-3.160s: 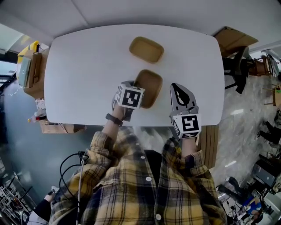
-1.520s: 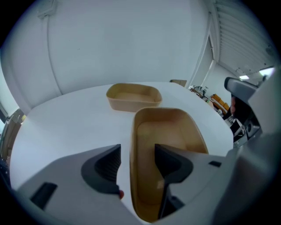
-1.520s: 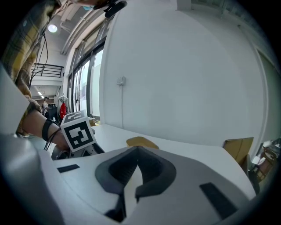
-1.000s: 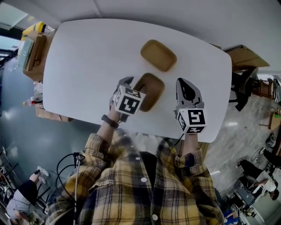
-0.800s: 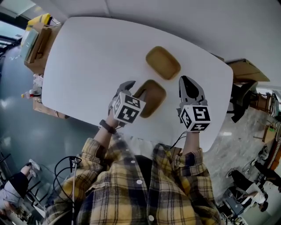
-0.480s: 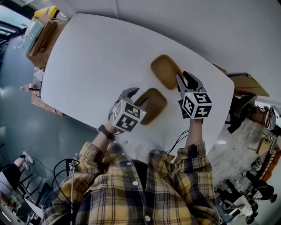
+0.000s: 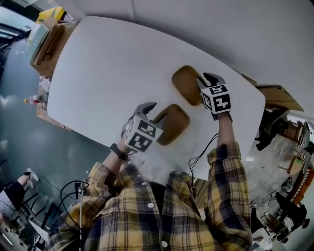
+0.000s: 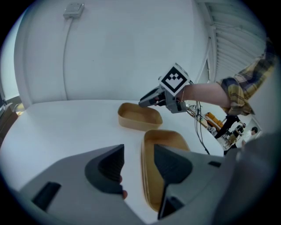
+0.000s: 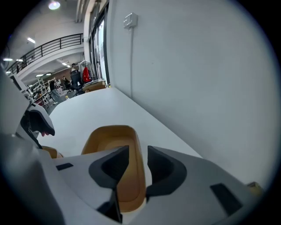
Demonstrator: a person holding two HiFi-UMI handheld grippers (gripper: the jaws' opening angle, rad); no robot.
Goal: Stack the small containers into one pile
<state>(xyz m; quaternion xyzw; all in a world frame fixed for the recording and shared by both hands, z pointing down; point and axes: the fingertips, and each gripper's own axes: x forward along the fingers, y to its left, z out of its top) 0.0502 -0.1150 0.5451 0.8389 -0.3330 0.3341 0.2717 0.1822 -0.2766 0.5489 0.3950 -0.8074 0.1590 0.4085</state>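
Note:
Two shallow brown containers lie side by side on the white table [image 7: 98, 63]. The near container [image 7: 172, 125] [image 8: 164, 136] has its left wall between the jaws of my left gripper [image 7: 156, 112] [image 8: 138, 151]; a gap shows beside the wall, so the jaws are open. The far container [image 7: 185, 84] [image 8: 138, 116] [image 9: 109, 136] has its right wall between the jaws of my right gripper [image 7: 207, 78] [image 9: 138, 151]. Those jaws are opening and do not press the wall. The right gripper view catches an edge of the near container [image 9: 50, 151].
A white wall runs close behind the table's far edge, with a socket and cable [image 8: 72, 9] on it. Cardboard boxes and a yellow item [image 7: 41, 34] stand off the table's left end, more boxes [image 7: 282, 98] at its right. A person [image 7: 14, 191] stands at lower left.
My right gripper has moved forward from beside the near container to the far one, and its jaws have come apart round its right wall. The left gripper stays at the near container.

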